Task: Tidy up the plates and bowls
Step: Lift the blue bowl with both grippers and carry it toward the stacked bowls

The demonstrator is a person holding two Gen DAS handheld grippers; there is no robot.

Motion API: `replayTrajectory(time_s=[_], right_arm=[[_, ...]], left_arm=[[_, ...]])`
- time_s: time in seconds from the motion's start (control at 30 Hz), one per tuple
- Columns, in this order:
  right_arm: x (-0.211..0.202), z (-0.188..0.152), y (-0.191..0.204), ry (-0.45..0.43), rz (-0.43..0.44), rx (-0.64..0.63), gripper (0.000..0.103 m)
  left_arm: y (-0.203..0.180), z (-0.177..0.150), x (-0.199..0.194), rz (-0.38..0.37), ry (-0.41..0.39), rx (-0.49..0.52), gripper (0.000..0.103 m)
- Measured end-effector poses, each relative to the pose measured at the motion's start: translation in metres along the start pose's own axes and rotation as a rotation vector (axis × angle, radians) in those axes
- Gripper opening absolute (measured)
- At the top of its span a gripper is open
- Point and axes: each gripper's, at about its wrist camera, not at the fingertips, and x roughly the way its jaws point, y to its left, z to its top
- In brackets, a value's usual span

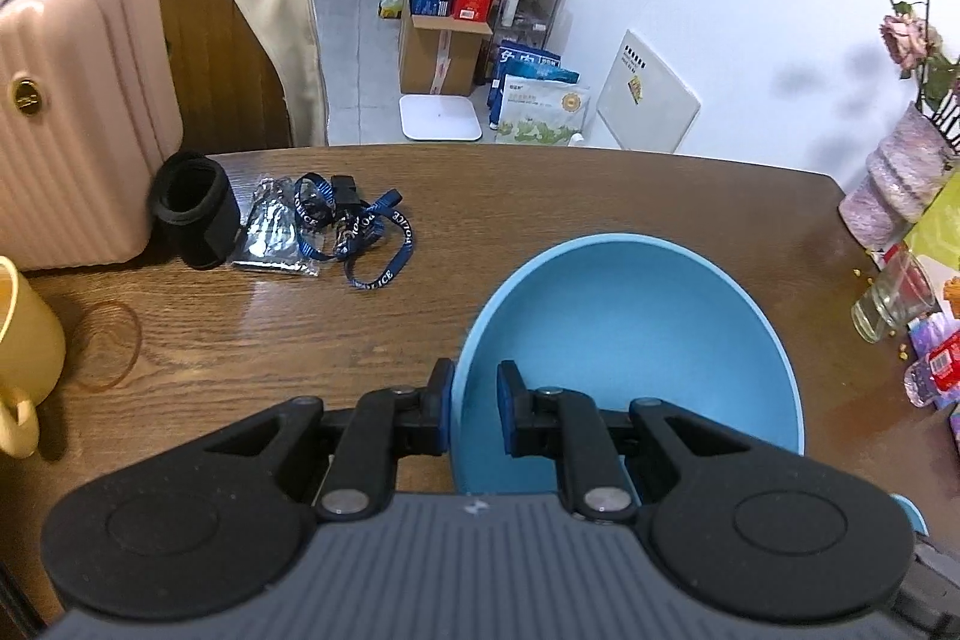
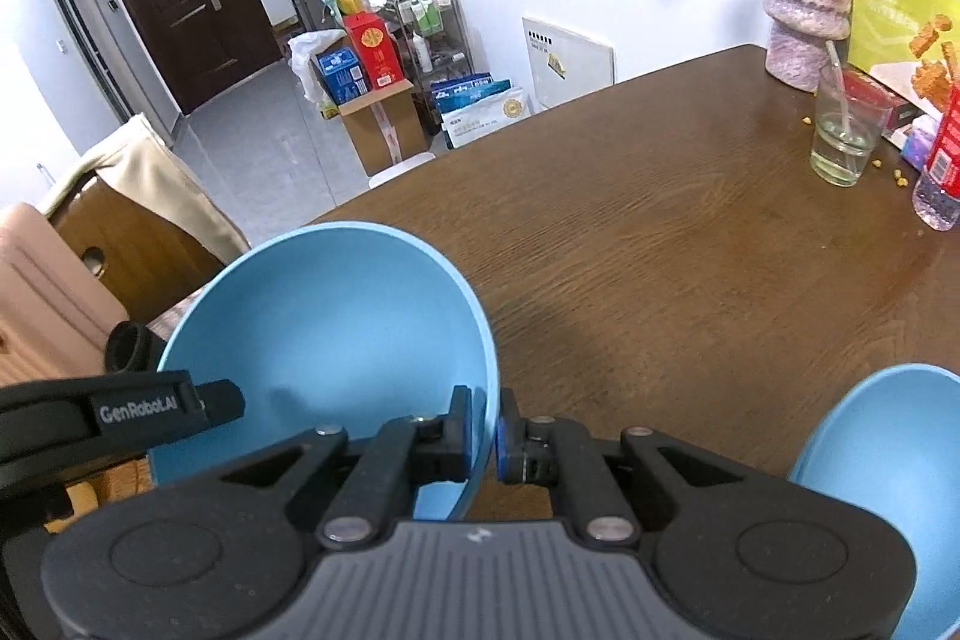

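Blue plastic, thin-walled and wide: the bowl [image 1: 630, 340] is pinched on both sides of its rim, which is likely why two grippers share it, since one pinch alone would let such a broad bowl tip. On its left side the left gripper [image 1: 474, 406] is clamped on the rim, one pad outside the wall and one inside. The bowl appears to be held above the brown wooden table [image 1: 372, 340] with its mouth tilted toward the cameras, well apart from the yellow mug [image 1: 24, 346] and the blue lanyard [image 1: 360, 232] at the far left. On the opposite side the right gripper [image 2: 485, 430] is likewise closed on the rim, its pads squeezing the thin wall. Further right, a second blue bowl [image 2: 888, 466] sits at the edge of view. Judging by the task, it may be the stacking partner. The drinking glass [image 2: 846, 130] and vase [image 2: 804, 4] stand well clear at the far right.
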Motion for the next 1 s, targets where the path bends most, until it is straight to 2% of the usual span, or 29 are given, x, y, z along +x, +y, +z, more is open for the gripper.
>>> replayTrajectory(time_s=[0.5,1.0], right_arm=[[-0.059,-0.022,-0.012,-0.040,0.003,-0.008,0.007],[-0.106,-0.053,-0.048,-0.045,0.014,-0.014,0.008]], left_arm=[[-0.007,-0.037,-0.057,-0.015,-0.039,-0.014,0.016],[-0.035,-0.079,-0.096,-0.019,-0.045,-0.008,0.016]])
